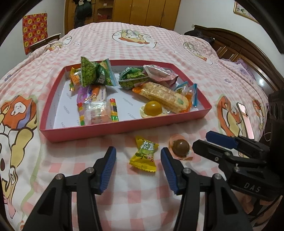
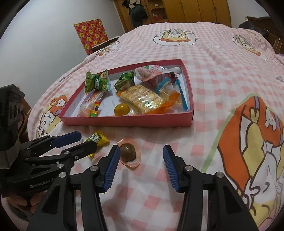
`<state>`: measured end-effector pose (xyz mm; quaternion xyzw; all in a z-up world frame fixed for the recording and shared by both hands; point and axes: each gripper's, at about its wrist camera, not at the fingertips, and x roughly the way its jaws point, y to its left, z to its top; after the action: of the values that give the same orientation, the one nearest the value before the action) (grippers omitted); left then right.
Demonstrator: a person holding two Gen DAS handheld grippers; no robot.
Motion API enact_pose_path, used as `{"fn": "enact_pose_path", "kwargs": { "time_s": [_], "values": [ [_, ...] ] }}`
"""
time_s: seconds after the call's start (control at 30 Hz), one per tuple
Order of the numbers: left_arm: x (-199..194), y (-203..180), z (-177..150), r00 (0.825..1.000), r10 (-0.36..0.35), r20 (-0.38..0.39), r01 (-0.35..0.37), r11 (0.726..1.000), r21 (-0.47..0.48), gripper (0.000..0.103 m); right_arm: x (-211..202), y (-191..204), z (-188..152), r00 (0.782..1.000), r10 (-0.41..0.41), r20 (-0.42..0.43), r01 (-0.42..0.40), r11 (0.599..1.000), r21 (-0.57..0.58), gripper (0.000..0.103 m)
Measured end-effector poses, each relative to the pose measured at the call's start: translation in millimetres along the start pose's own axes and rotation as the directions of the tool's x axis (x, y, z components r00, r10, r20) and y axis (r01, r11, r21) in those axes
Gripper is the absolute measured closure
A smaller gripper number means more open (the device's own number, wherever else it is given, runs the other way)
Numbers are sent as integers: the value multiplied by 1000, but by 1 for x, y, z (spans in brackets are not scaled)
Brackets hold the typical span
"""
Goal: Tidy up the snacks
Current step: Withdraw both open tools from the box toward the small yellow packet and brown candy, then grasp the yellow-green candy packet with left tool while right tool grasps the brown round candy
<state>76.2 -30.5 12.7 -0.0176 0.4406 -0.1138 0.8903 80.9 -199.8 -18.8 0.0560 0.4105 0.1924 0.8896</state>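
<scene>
A red shallow box (image 1: 113, 130) (image 2: 124, 122) lies on the bed and holds several wrapped snacks. Two snacks lie on the cover in front of it: a yellow-green wrapped candy (image 1: 144, 153) (image 2: 97, 140) and a brown jelly cup (image 1: 181, 147) (image 2: 128, 152). My left gripper (image 1: 138, 168) is open, its blue pads on either side of the yellow candy, not touching it. My right gripper (image 2: 140, 165) is open; the jelly cup lies just inside its left pad (image 2: 111, 165). The right gripper also shows in the left wrist view (image 1: 204, 138), and the left gripper in the right wrist view (image 2: 83, 140).
The pink checked bed cover (image 1: 142, 195) with cartoon prints spreads all around. In the box are green packets (image 1: 95, 74), a cracker pack (image 1: 165, 96) and a yellow jelly cup (image 1: 152, 108). A wooden headboard (image 1: 248, 53) and wardrobe (image 1: 142, 10) stand beyond.
</scene>
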Motion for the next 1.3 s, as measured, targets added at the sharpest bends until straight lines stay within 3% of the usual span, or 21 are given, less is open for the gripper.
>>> {"fn": "enact_pose_path", "kwargs": {
  "time_s": [0.33, 0.9, 1.13, 1.3],
  "values": [
    [13, -3, -3, 1000, -5, -20, 5, 1000, 18, 71, 5, 0, -4, 1000, 26, -17, -26, 1000, 3, 52],
    [-14, 17, -3, 999, -37, 22, 38, 999, -28, 72, 17, 10, -3, 999, 4, -50, -5, 1000, -30, 52],
    [2, 22, -10, 998, -19, -55, 17, 999, -34, 71, 27, 20, -2, 998, -19, -61, 15, 998, -65, 52],
    [7, 20, -11, 999, -4, -55, 3, 1000, -18, 71, 30, 24, -2, 998, -29, -49, 25, 996, -90, 52]
  ]
}}
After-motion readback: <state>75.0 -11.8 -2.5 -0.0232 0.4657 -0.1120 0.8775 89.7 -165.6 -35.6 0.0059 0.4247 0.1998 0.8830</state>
